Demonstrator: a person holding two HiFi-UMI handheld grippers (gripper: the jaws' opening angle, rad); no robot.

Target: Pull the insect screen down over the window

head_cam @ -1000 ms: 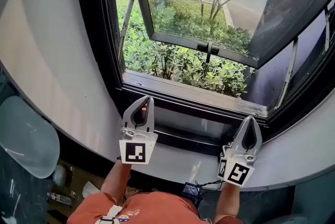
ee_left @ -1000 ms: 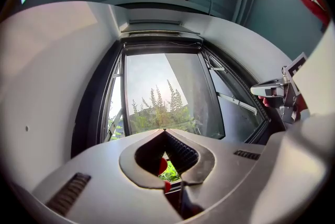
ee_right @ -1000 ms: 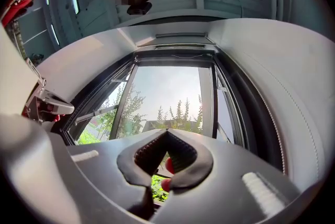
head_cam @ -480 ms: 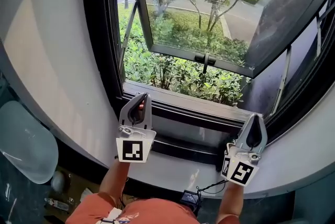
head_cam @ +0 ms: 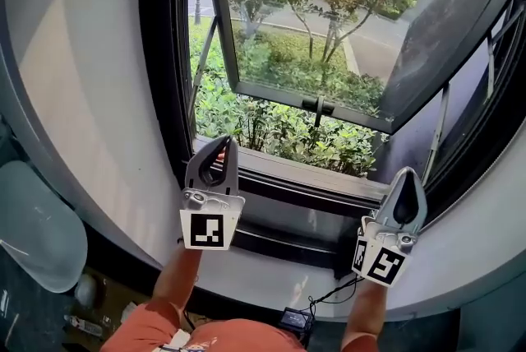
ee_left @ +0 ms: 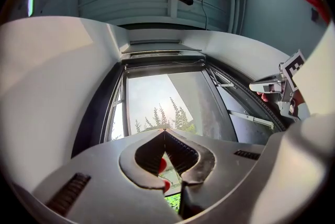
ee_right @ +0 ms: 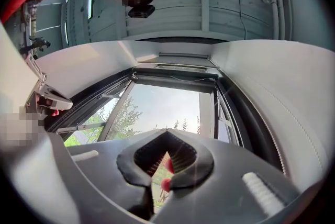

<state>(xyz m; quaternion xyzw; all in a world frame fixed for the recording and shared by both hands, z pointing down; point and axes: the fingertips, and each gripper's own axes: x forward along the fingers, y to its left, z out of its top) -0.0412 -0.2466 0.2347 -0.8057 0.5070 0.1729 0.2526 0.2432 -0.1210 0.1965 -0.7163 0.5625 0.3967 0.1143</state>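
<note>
The dark-framed window (head_cam: 168, 95) has its glass sash (head_cam: 329, 30) swung outward, with a black handle (head_cam: 319, 106) on the sash's bottom rail. No screen covers the opening. From below, a pale bar (ee_left: 162, 54) runs across the top of the frame; it shows in the right gripper view too (ee_right: 180, 67). My left gripper (head_cam: 223, 141) points up in front of the sill's left part, shut and empty (ee_left: 165, 131). My right gripper (head_cam: 411, 171) stands by the sill's right end, also shut with nothing in it (ee_right: 167, 132).
The dark sill (head_cam: 288, 178) runs between white curved walls (head_cam: 74, 95). Green shrubs (head_cam: 279, 128) grow outside. A pale rounded object (head_cam: 33, 227) lies low at the left. A black box with a cable (head_cam: 296, 316) sits on the floor by the person's orange sleeve.
Both grippers have risen a little toward the window, the right one also drifting to the right. Their jaws stay shut.
</note>
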